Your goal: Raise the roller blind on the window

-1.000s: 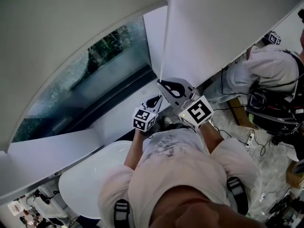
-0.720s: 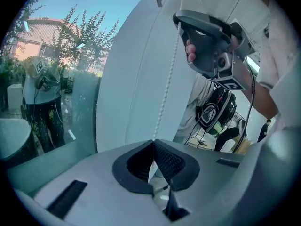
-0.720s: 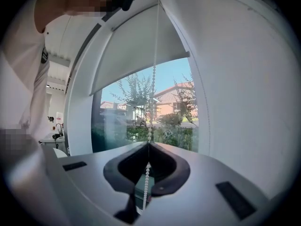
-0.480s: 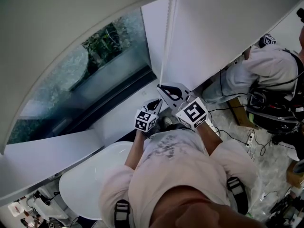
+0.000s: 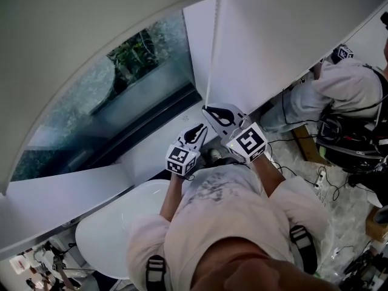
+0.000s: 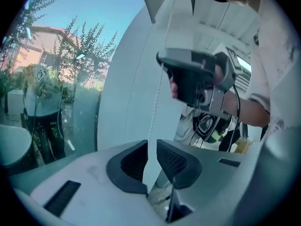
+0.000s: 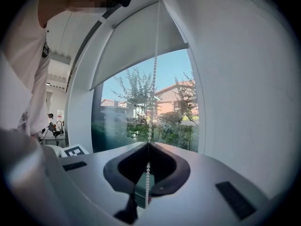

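The pale roller blind (image 5: pixel 91 47) hangs partway down over the window glass (image 5: pixel 121 83); in the right gripper view the roller blind (image 7: pixel 136 46) covers the upper pane. Its white bead chain (image 5: pixel 212 53) drops along the frame's right side. My right gripper (image 5: pixel 208 109) is shut on the chain, and the bead chain (image 7: pixel 153 98) runs straight into the closed tips of the right gripper (image 7: pixel 148 144). Just below and to the left, my left gripper (image 5: pixel 200 128) is open. The bead chain (image 6: pixel 154 112) passes into the narrow gap of the left gripper (image 6: pixel 149 147) between its parted jaws.
A white window sill (image 5: pixel 145 150) runs under the glass. A round white table (image 5: pixel 115 223) stands low at the left. Another person (image 5: pixel 339 83) with gear and cables on the floor is at the right. A white wall (image 5: pixel 273 35) flanks the chain.
My left gripper has dropped a little down and to the left along the chain. The right gripper has stayed almost in place, still closed on the chain.
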Demonstrator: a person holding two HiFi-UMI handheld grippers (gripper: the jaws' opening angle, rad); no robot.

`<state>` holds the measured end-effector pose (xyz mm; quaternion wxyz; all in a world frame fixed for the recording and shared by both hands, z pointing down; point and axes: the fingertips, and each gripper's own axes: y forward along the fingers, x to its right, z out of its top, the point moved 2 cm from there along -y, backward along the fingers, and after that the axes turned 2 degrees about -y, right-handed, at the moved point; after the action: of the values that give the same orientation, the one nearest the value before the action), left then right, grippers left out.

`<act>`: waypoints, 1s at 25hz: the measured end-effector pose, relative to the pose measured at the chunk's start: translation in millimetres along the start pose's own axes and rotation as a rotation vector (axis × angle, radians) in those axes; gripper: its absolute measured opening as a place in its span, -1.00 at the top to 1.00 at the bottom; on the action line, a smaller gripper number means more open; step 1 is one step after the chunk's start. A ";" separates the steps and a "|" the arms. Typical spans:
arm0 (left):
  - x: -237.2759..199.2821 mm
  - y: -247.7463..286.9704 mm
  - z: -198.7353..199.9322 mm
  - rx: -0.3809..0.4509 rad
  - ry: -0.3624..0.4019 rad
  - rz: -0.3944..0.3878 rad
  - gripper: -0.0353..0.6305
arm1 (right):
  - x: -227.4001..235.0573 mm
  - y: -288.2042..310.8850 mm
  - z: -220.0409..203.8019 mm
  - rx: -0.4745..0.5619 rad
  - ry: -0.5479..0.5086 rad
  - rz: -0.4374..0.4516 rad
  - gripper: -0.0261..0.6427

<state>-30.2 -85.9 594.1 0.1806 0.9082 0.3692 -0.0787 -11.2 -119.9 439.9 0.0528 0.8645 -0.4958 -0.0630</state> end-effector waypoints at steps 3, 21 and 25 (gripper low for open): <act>3.4 -14.1 43.6 0.073 0.023 -0.003 0.73 | 2.9 1.8 -2.4 0.001 -0.002 0.002 0.74; 57.1 -59.0 286.7 0.370 0.221 -0.184 0.73 | -2.0 -1.5 -4.3 0.014 0.018 -0.007 0.74; 62.4 -55.1 308.7 0.400 0.249 -0.189 0.73 | -4.5 -1.0 -3.9 0.011 0.010 -0.002 0.74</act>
<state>-27.1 -128.6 277.2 -0.0576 0.8901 0.4489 -0.0543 -11.9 -115.4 443.9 0.0505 0.8655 -0.4952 -0.0558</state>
